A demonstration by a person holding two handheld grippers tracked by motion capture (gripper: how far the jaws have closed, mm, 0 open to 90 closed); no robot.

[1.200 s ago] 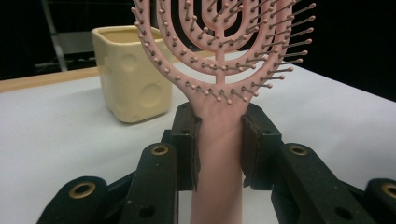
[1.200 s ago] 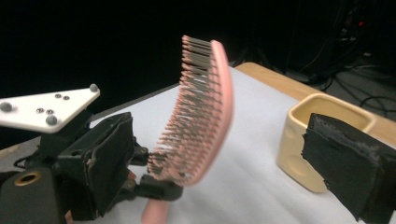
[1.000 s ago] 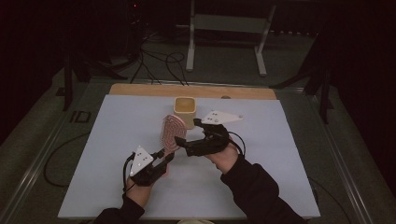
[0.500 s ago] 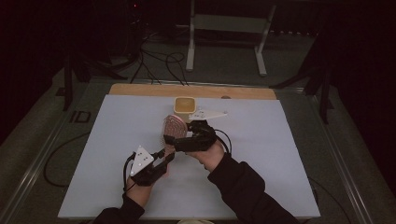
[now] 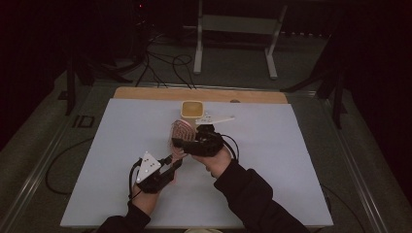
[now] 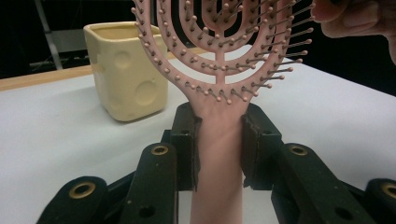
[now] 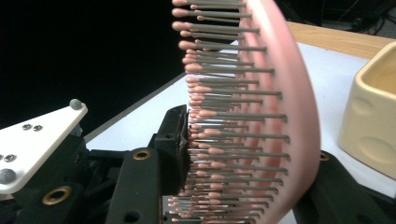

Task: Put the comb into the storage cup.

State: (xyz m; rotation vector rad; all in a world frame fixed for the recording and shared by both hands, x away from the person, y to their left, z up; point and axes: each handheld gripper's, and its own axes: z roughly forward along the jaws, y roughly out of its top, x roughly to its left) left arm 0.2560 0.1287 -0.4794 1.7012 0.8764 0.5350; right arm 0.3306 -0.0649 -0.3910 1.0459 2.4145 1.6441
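Overhead, left gripper and right gripper held a pink hairbrush above the white table, near a cup. Left gripper view: jaws clamped its handle. Right gripper view: jaws, just closing, pinched its bristled head. No writing was readable.

White table w/ wood edge; yellow cup on it.

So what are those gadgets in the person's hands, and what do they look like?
Each hand carries a black two-jaw gripper: left gripper, right gripper. The jaws are black linked bars with brass-ringed holes. A pale three-cornered plate tops each, black cables trail behind, and the sleeves are dark.
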